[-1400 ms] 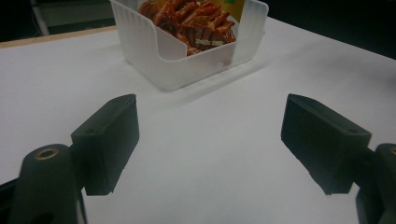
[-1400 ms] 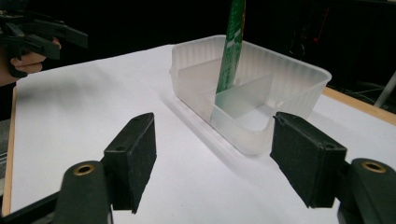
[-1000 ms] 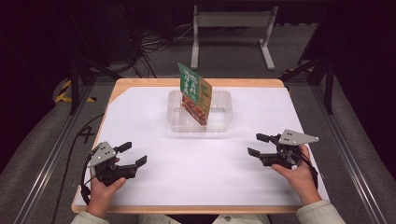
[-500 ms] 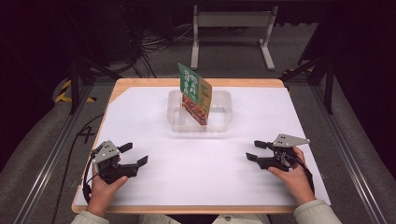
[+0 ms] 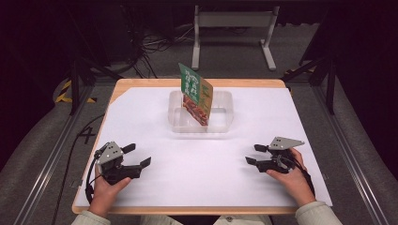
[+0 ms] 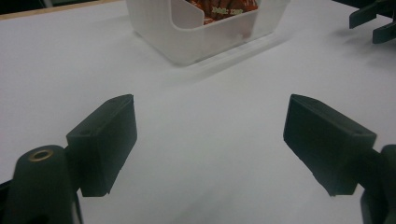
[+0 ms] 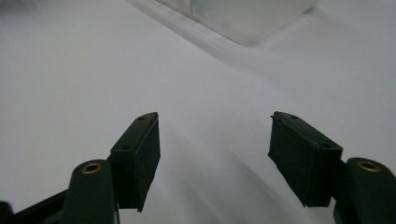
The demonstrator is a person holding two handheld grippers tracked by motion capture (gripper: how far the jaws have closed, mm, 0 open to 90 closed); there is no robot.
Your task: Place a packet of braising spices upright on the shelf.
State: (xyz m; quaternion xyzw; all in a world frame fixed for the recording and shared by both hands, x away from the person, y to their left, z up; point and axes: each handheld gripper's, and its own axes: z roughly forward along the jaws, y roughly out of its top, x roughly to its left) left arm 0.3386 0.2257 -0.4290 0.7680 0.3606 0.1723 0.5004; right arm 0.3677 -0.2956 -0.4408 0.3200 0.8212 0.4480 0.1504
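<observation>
A green and red packet (image 5: 196, 94) is standing tilted in a clear tray (image 5: 223, 126) at the far middle of the white surface (image 5: 197, 178). The left hand-held gripper (image 5: 137, 155) and right hand-held gripper (image 5: 253, 154) are being held wide and empty, well apart from it near the front corners.

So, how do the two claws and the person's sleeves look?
Both claws, left and right, are black, each with two blocky flat-faced jaws. Brass-coloured rings sit in the jaw arms near the bottom of the gripper views. Each carries a grey three-cornered plate with dark dots. A black cable loops from the left one. The sleeves are pale.
</observation>
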